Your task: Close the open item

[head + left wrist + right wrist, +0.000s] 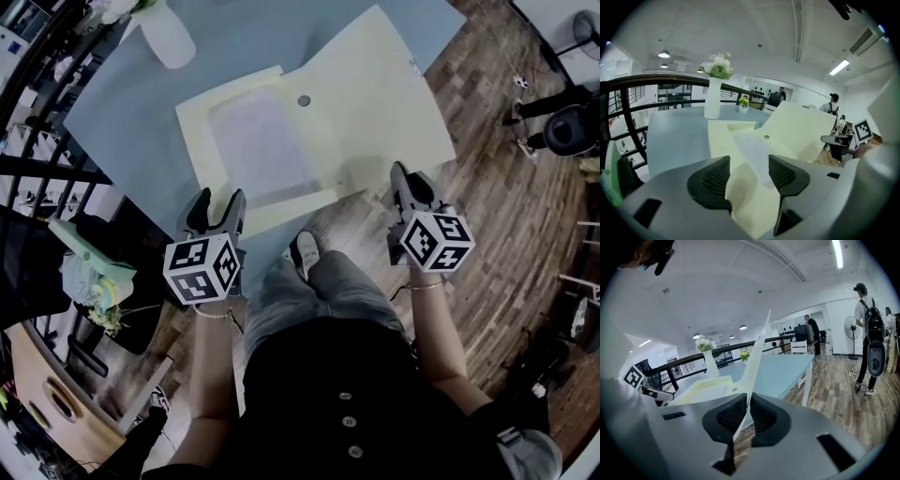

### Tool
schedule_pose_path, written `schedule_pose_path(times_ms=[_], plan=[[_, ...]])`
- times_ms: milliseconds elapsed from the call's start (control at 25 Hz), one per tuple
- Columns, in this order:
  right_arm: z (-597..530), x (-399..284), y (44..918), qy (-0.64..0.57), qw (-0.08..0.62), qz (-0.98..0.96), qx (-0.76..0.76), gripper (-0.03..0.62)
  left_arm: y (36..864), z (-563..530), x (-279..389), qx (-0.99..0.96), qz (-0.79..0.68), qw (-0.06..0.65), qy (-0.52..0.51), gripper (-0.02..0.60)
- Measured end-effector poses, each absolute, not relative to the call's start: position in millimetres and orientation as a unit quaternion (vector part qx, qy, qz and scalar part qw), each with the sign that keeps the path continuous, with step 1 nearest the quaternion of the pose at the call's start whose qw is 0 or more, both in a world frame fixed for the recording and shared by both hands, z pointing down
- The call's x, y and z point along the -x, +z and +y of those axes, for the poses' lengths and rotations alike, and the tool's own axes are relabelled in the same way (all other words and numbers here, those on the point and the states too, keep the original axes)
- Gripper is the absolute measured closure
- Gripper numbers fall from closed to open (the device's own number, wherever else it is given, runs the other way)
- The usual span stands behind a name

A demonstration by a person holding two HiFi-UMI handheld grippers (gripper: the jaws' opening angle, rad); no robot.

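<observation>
A pale yellow folder lies open on the blue-grey table, with a sheet of paper inside it. Its cover flap spreads out to the right and carries a round snap. My right gripper is shut on the flap's near edge; in the right gripper view the flap stands up thin between the two pads, and the gripper pinches it. My left gripper is open over the folder's near left corner. The folder passes under its jaws, which stand apart and do not touch it.
A white vase with flowers stands at the table's far left. A black railing runs along the left side. The table's near edge sits just past my knees, with wooden floor to the right. People stand farther off.
</observation>
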State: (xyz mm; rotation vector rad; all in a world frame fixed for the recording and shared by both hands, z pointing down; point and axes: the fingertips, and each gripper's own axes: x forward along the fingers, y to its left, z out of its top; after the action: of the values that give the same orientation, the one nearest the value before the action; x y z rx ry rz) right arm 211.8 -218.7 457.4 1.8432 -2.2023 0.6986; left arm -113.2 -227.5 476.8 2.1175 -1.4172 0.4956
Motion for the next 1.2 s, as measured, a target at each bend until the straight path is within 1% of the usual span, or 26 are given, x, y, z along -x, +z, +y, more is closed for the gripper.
schedule_pose_path(times_ms=[240, 400, 640, 1200], plan=[[-218, -202, 453, 0.225, 0.093, -0.751, -0.614, 0.577, 488, -225, 137, -0.768, -0.547, 0.270, 0.193, 0.307], [-219, -201, 450, 0.221, 0.098, -0.754, -0.611, 0.580, 498, -220, 135, -0.766, -0.543, 0.278, 0.204, 0.295], [-218, -192, 446, 0.212, 0.100, -0.760, -0.606, 0.585, 508, -217, 133, -0.765, -0.539, 0.295, 0.191, 0.295], [-214, -141, 435, 0.178, 0.131, -0.798, -0.560, 0.570, 509, -218, 131, -0.776, -0.534, 0.286, 0.177, 0.305]])
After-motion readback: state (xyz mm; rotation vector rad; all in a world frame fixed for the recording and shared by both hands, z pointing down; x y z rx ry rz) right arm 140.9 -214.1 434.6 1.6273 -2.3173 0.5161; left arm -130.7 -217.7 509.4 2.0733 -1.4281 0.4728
